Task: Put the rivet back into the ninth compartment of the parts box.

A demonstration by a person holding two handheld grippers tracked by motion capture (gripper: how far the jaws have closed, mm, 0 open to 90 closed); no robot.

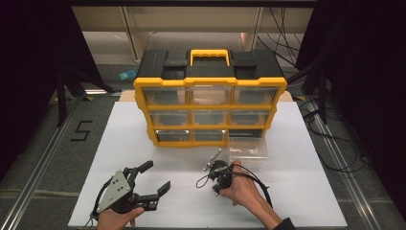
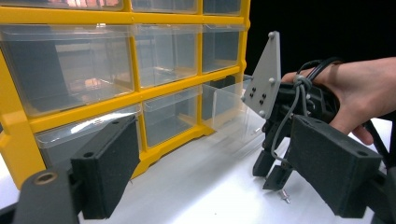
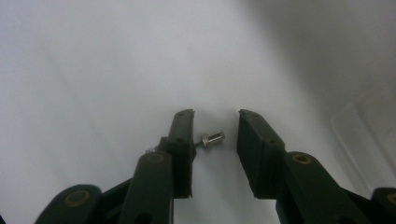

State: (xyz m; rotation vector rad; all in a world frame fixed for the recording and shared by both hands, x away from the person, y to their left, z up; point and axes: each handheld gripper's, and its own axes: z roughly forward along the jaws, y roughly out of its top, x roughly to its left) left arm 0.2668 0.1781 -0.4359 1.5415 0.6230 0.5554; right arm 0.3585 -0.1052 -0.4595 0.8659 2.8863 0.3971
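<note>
Screw (image 3: pixel 212 139) on table, right tool (image 3: pixel 215 133) straddling, downward-pointed

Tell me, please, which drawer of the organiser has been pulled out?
The bottom-right drawer: it sticks out over the table, while the other eight sit flush in the yellow organiser.

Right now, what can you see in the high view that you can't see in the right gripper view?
The high view shows the yellow and black plastic drawer cabinet, the clear plastic drawer pulled out onto the table, and the left gripper with its jaws wide apart.

The right gripper view shows a small shiny metal bolt lying between the right gripper jaws; the pads are not yet pressing on it.

Both show the white table top and the right gripper.
</note>
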